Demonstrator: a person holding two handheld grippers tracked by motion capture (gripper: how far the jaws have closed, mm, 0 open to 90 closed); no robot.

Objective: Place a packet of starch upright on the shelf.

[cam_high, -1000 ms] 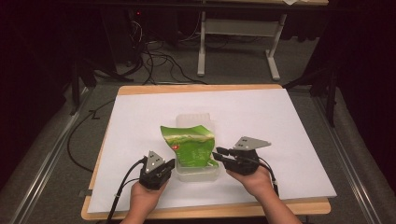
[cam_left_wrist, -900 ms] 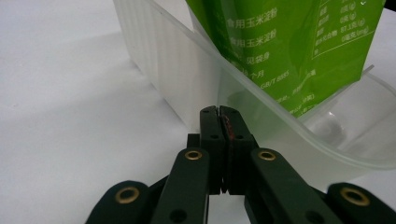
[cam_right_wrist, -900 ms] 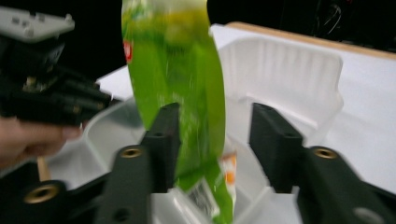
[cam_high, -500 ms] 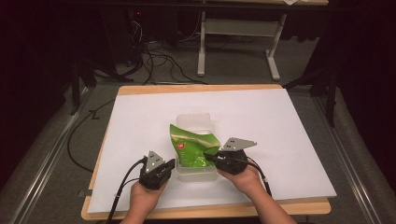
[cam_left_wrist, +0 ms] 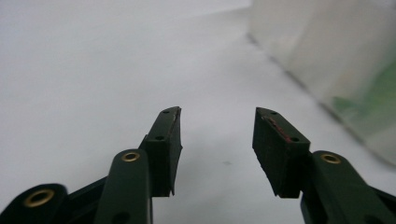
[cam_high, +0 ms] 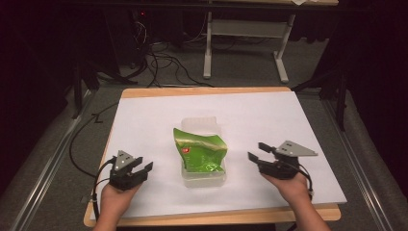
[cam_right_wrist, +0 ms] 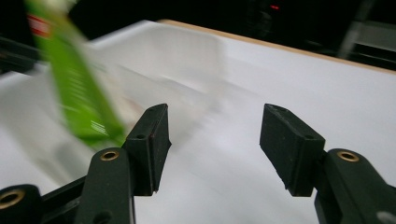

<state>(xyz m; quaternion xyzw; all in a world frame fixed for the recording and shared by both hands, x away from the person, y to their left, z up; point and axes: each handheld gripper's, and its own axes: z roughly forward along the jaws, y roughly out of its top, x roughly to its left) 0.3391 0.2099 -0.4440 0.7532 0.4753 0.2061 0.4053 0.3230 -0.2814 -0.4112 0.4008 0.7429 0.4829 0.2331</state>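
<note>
A green snack bag (cam_high: 199, 150) rests in a clear plastic container (cam_high: 203, 179) at the middle of the white table sheet. The left gripper (cam_high: 142, 166) is open near the front left, apart from the container, with nothing between its jaws. Its own view has the gripper (cam_left_wrist: 217, 128) over bare sheet, with the container (cam_left_wrist: 327, 51) and the bag (cam_left_wrist: 378, 93) blurred at the right. The right gripper (cam_high: 257, 151) is open at the front right, clear of the bag. In the right gripper view the gripper (cam_right_wrist: 215, 128) is empty, and the green bag (cam_right_wrist: 70, 79) stands blurred at the left.
The white sheet (cam_high: 288, 120) covers a wooden table whose edge (cam_high: 207, 90) shows at the back. Beyond it are a desk frame (cam_high: 245, 33) and cables (cam_high: 159, 62) on the floor. A cable (cam_high: 79, 144) trails off the table's left side.
Both grippers have drawn away from the container, the left to the left and the right to the right. The right gripper has let go of the bag, which now lies in the container.
</note>
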